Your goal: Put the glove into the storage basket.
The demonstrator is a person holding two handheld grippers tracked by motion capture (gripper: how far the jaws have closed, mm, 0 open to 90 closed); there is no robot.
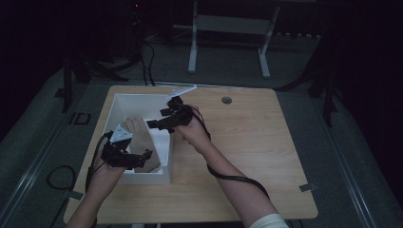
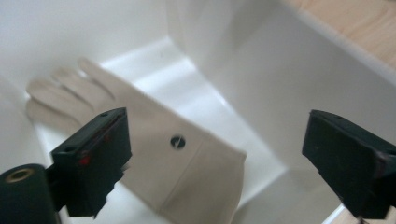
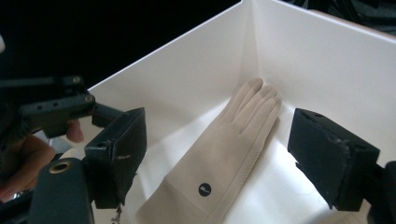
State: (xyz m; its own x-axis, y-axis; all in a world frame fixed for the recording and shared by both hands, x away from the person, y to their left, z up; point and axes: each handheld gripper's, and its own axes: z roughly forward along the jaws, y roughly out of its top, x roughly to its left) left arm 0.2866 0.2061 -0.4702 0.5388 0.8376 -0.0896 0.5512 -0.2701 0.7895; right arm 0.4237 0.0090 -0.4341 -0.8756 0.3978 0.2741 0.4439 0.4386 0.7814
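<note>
A beige glove (image 1: 139,137) lies flat on the floor of an open white box (image 1: 138,97) at the left of the wooden table. It has a small dark round logo near the cuff (image 3: 204,189). My left gripper (image 1: 144,158) hangs open over the box's near end, with the glove's cuff (image 2: 187,172) below its spread jaws. My right gripper (image 1: 154,124) reaches in open over the box's right wall, and the glove (image 3: 233,140) lies beneath and between its jaws. Neither gripper touches the glove. The glove's fingers (image 2: 60,91) point toward the box's far corner.
The box's tall white walls (image 3: 322,56) enclose both grippers' tips. The left gripper and its hand (image 3: 51,112) sit just across the box from the right one. Bare table (image 1: 247,137) with a round grommet (image 1: 226,100) lies to the right. Cables trail from both grippers.
</note>
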